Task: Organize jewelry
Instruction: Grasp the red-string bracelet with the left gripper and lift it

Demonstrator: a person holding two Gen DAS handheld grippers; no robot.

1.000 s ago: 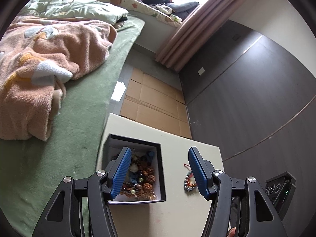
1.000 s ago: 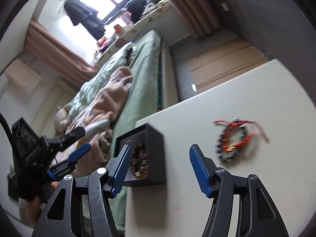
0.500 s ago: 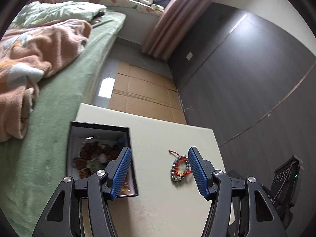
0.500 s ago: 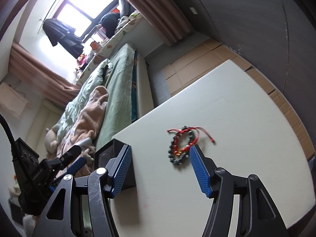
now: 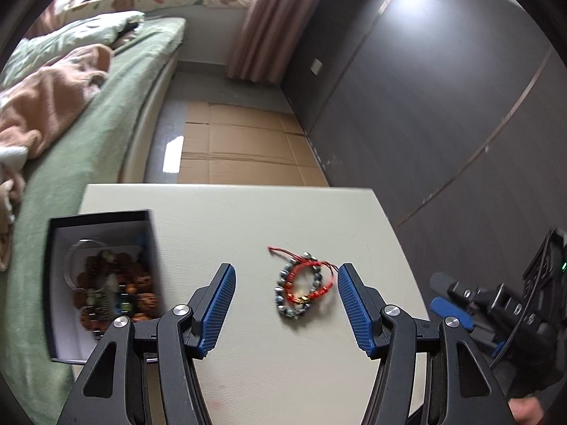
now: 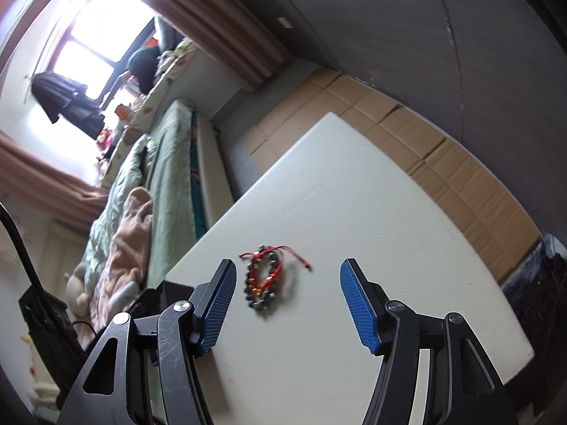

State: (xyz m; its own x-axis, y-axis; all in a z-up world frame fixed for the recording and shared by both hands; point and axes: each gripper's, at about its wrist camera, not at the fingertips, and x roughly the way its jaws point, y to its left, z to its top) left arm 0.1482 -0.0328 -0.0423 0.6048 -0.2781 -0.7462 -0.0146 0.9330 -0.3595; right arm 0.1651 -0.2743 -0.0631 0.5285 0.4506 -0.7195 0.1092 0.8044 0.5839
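A grey beaded bracelet and a red cord bracelet point(image 5: 301, 285) lie together on the white table point(image 5: 248, 219). My left gripper point(image 5: 285, 285) hovers over them, open, with the pair showing between its blue pads but untouched. To their left stands a black box point(image 5: 53, 283) with a white lining, holding several bead bracelets point(image 5: 113, 290). In the right wrist view the same bracelets point(image 6: 264, 278) lie just right of the left pad, and my right gripper point(image 6: 287, 279) is open with nothing held. The right gripper's body point(image 5: 496, 304) shows at the table's right edge.
A bed point(image 5: 106, 106) with a green sheet and a pink blanket point(image 5: 42, 106) runs along the table's left side. Flattened cardboard point(image 5: 241, 152) covers the floor beyond the table. A dark wall point(image 5: 443, 106) stands to the right. The table's right edge point(image 6: 489, 258) is close to the wall.
Both grippers have swung right, away from the box and toward the loose bracelets. The bracelets now sit between the left gripper's pads. Both sets of jaws kept the same width.
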